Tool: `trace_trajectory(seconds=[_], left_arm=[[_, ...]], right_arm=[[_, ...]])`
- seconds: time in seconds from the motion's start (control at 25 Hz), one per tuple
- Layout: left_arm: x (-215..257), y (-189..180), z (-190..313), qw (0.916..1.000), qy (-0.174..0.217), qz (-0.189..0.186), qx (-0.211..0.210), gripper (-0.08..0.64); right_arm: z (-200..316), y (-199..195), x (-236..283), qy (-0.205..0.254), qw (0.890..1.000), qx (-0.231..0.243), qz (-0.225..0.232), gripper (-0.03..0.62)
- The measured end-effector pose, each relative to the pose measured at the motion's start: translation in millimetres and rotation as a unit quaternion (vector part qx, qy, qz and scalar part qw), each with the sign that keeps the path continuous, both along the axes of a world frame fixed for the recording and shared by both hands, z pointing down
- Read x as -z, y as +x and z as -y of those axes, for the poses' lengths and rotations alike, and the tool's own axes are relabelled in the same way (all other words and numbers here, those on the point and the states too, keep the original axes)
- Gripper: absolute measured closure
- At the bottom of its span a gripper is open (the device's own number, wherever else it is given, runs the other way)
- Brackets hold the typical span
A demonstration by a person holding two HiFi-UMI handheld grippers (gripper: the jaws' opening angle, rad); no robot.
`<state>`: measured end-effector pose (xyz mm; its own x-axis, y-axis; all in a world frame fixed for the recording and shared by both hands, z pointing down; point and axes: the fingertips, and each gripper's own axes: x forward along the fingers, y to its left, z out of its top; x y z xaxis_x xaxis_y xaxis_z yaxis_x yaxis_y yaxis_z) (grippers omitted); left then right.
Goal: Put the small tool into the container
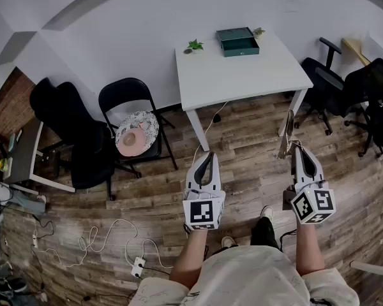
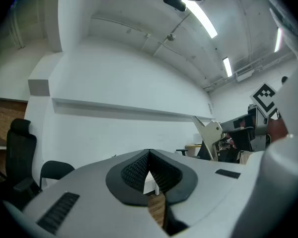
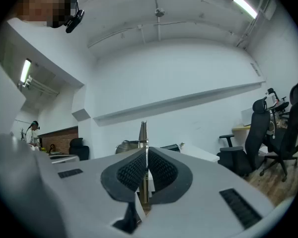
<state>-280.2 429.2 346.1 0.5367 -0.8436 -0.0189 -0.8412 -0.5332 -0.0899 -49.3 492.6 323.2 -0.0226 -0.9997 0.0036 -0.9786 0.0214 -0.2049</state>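
Both arms reach forward, level. The left hand-held gripper (image 1: 207,156) is closed and empty; the right hand-held gripper (image 1: 299,150) pinches the small tool (image 3: 143,131).

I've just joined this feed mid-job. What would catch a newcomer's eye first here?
The right gripper stands out first: its jaws are shut on a thin metal tool that sticks out past them. Ahead, the green container sits at the far edge of the white table, well away from both grippers. The left gripper is shut with nothing between its jaws.
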Motion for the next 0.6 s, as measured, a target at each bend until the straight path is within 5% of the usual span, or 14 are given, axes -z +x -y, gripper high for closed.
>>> trace_trajectory(seconds=[0.6], left_arm=[[12,-4,-14,0.9999,0.010,-0.001,-0.014,0.555]], right_arm=[[-20,-11,3,0.009,1.000,-0.021,-0.015,0.574]])
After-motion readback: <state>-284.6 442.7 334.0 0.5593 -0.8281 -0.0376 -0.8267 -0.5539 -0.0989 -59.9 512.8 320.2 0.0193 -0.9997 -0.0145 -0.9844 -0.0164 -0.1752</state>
